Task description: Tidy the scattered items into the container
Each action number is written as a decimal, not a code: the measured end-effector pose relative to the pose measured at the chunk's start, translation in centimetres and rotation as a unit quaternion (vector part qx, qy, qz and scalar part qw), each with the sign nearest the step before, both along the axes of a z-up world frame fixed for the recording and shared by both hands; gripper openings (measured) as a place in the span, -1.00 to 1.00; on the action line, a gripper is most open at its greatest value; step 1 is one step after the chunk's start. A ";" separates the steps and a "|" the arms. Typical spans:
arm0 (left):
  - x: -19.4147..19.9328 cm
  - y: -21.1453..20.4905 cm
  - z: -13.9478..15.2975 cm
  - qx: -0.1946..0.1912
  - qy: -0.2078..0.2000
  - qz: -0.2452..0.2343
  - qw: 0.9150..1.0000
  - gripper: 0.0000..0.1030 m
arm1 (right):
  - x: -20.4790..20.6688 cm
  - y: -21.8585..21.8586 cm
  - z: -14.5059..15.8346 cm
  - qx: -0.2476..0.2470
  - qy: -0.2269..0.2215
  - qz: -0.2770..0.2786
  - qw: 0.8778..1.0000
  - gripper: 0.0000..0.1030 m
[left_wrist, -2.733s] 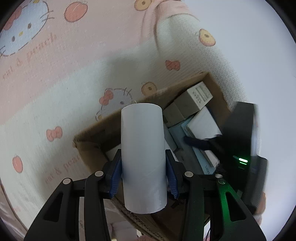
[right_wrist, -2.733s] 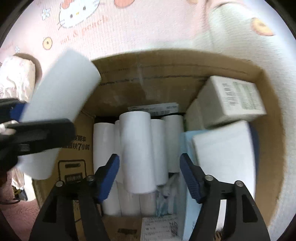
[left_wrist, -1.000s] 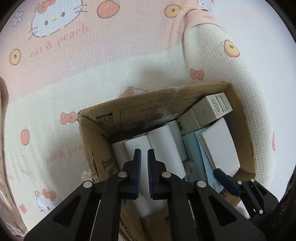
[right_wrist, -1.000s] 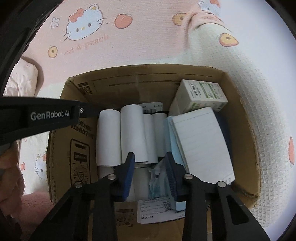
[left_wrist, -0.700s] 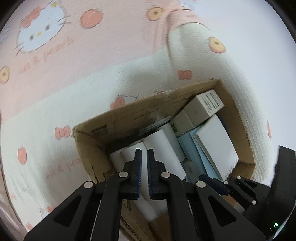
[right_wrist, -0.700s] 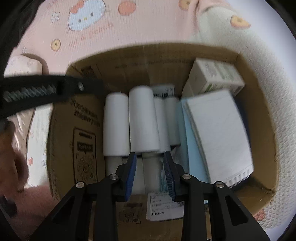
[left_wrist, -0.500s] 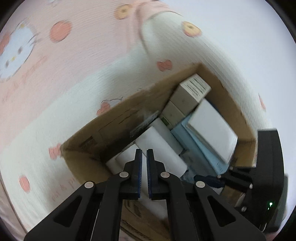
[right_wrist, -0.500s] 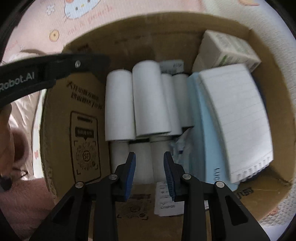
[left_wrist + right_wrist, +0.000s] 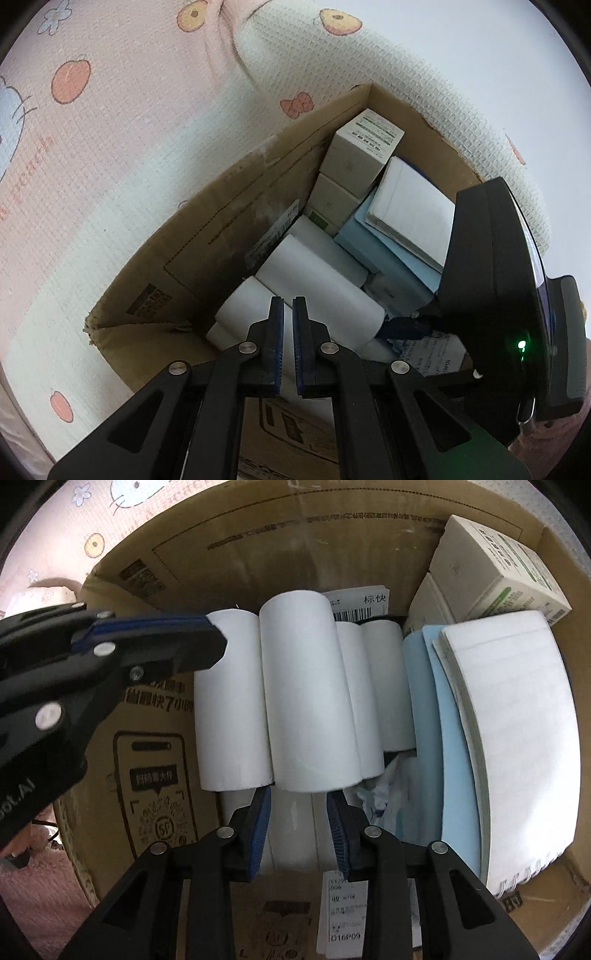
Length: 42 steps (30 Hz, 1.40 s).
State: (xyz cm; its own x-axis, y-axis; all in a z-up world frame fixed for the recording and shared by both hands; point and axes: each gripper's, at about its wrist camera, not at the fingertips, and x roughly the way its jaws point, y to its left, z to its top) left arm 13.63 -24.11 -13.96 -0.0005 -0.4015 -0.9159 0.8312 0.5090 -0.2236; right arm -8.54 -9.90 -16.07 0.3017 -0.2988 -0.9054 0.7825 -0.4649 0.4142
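Note:
An open cardboard box (image 9: 229, 206) (image 9: 147, 760) sits on a Hello Kitty blanket. Inside lie several white paper rolls (image 9: 306, 698) (image 9: 317, 291), a white notebook (image 9: 517, 731) (image 9: 410, 206) on a light blue pad (image 9: 424, 709), and cream cartons (image 9: 495, 568) (image 9: 365, 147). My left gripper (image 9: 288, 314) is shut and empty above the rolls at the box's left side; it also shows in the right wrist view (image 9: 218, 642). My right gripper (image 9: 298, 805) is part open and empty, low in the box at the near end of the top roll.
The pink and cream blanket (image 9: 122, 122) surrounds the box. A shipping label (image 9: 343, 908) lies at the box's near wall. The right gripper's black body (image 9: 491, 295) fills the right of the left wrist view.
The left gripper let go of its white roll into the box and shut. Both grippers moved lower and closer over the box; the right gripper's jaws narrowed.

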 end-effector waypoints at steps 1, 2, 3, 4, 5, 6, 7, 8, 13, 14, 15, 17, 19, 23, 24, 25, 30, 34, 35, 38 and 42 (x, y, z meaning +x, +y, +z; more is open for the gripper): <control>0.0 -0.1 -0.2 0.003 0.000 0.001 1.000 -0.89 | 0.0 0.0 0.0 -0.001 0.000 0.001 1.000 -0.46; 0.0 -0.2 -0.3 0.006 -0.001 0.000 1.000 -0.89 | 0.1 -0.1 -0.1 -0.002 -0.001 0.005 1.000 -0.46; 0.0 -0.3 -0.4 0.008 -0.004 -0.001 1.000 -0.90 | 0.2 -0.1 -0.1 -0.002 0.000 0.006 1.000 -0.46; -0.1 -0.3 -0.4 0.009 -0.006 -0.003 1.000 -0.90 | 0.2 0.0 -0.1 -0.003 -0.001 0.006 1.000 -0.46; -0.2 -0.4 -0.4 0.010 -0.008 -0.005 1.000 -0.90 | 0.3 0.1 -0.1 -0.004 -0.002 0.007 1.000 -0.46; -0.4 -0.5 -0.4 0.012 -0.008 -0.008 1.000 -0.90 | 0.4 0.2 0.0 -0.007 -0.004 0.008 1.000 -0.46; -0.5 -0.4 -0.4 0.012 -0.008 -0.010 1.000 -0.89 | 0.5 0.4 0.1 -0.010 -0.003 0.009 1.000 -0.46; -0.6 -0.3 -0.4 0.013 -0.008 -0.011 1.000 -0.89 | 0.5 0.5 0.2 -0.011 -0.003 0.008 1.000 -0.46; -0.8 -0.1 -0.6 0.018 -0.013 -0.009 1.000 -0.89 | 0.5 1.6 0.6 -0.012 0.011 0.002 1.000 -0.46; -0.8 -0.2 -0.6 0.020 -0.014 -0.010 1.000 -0.89 | 0.5 1.9 0.7 -0.011 0.014 0.001 1.000 -0.46; -0.9 -0.2 -0.6 0.023 -0.017 -0.011 1.000 -0.90 | 0.5 1.9 0.7 -0.008 0.019 -0.006 1.000 -0.46; -1.2 -0.4 -0.7 0.029 -0.023 -0.017 0.999 -0.89 | 0.6 2.0 0.5 0.005 0.038 -0.007 0.999 -0.46; -1.6 -0.6 -0.9 0.035 -0.027 -0.023 0.999 -0.89 | 0.5 2.1 0.4 0.006 0.035 -0.011 0.999 -0.46; -2.2 -0.7 -1.1 0.046 -0.038 -0.032 0.998 -0.89 | 0.4 2.4 0.7 -0.003 0.032 -0.024 0.999 -0.46; -2.2 -0.7 -1.0 0.046 -0.039 -0.031 0.998 -0.90 | 0.5 2.5 0.7 -0.004 0.031 -0.025 0.999 -0.46; -2.1 -0.7 -1.0 0.045 -0.037 -0.029 0.998 -0.90 | 0.5 2.5 0.8 -0.005 0.030 -0.027 0.999 -0.46; -2.5 -0.8 -1.0 0.048 -0.033 -0.035 0.998 -0.90 | 1.0 3.1 1.1 -0.005 0.032 -0.036 0.999 -0.46; -3.1 -0.8 -1.0 0.052 -0.032 -0.040 0.997 -0.90 | 1.3 4.0 1.4 -0.006 0.033 -0.048 0.998 -0.46; -3.1 -0.7 -1.0 0.053 -0.035 -0.039 0.997 -0.90 | 1.5 4.1 1.5 -0.007 0.032 -0.052 0.998 -0.46; -3.1 -0.7 -0.9 0.055 -0.027 -0.035 0.997 -0.90 | 2.3 4.4 1.9 -0.008 0.031 -0.053 0.998 -0.46; -3.2 -0.2 -0.1 0.054 -0.053 -0.022 0.997 -0.89 | 3.7 4.9 2.4 -0.009 0.029 -0.053 0.998 -0.46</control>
